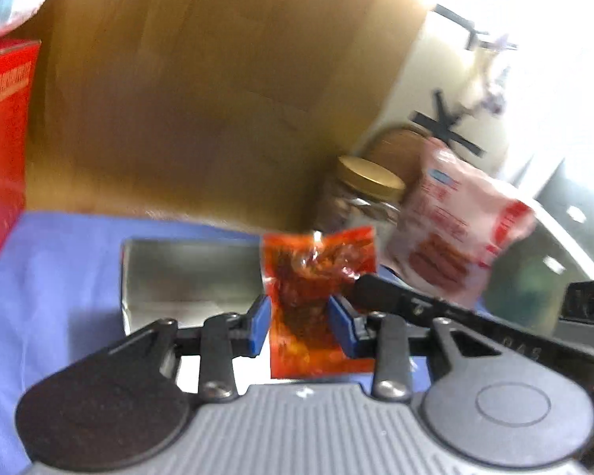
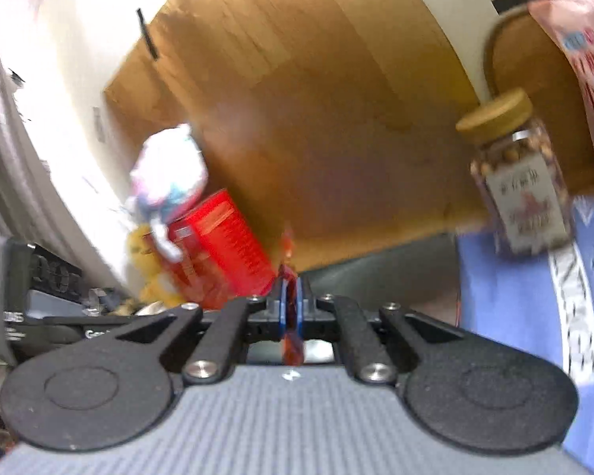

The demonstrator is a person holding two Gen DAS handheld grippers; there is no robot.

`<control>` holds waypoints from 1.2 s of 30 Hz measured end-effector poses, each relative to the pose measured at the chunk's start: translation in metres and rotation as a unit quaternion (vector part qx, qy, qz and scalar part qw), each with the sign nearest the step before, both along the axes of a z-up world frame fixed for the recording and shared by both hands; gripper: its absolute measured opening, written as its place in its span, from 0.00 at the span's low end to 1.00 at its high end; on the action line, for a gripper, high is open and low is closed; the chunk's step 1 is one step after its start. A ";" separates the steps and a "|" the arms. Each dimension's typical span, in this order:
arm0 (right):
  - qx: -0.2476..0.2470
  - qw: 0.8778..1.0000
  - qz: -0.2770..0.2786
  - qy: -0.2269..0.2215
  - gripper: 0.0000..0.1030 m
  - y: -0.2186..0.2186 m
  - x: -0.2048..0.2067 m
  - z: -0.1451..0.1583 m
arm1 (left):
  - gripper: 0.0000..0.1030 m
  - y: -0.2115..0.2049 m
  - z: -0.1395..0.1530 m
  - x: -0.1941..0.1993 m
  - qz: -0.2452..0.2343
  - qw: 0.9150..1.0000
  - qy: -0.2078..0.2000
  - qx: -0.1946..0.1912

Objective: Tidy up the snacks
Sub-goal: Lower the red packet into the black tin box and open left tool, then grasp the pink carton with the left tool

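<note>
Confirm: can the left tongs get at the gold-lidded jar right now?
Probably not: the left tongs are shut on the red packet, and the right tongs cross between them and the jar.

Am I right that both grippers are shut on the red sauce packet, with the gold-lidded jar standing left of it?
Not quite: the jar stands to the right of the red sauce packet, as the left wrist view shows. The rest holds: the left gripper and right gripper are both shut on that packet.
</note>
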State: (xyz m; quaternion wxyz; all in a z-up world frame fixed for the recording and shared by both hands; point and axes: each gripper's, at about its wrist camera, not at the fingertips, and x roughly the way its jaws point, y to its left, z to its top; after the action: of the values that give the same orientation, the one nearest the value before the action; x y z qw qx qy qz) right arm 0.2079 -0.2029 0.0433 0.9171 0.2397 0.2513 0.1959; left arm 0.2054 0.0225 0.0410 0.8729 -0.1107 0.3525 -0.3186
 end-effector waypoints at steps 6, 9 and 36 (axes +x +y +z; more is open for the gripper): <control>-0.110 0.993 -0.047 0.012 0.14 0.017 0.037 -0.025 | 0.33 -0.001 -0.009 0.006 0.036 0.999 -0.018 0.033; -0.083 0.996 -0.035 -0.003 0.25 0.002 0.016 -0.020 | 0.33 0.016 -0.007 -0.012 0.037 0.998 -0.026 0.032; -0.301 0.954 -0.002 -0.016 0.28 0.059 -0.111 -0.069 | 0.55 0.040 -0.069 -0.054 0.012 0.997 0.030 0.063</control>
State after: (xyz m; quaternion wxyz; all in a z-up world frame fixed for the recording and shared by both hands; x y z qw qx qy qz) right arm 0.0973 -0.1440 -0.0259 0.9510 -0.0498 0.2835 0.1131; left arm 0.1515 0.0629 -0.0276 0.8708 -0.0688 0.3967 -0.2820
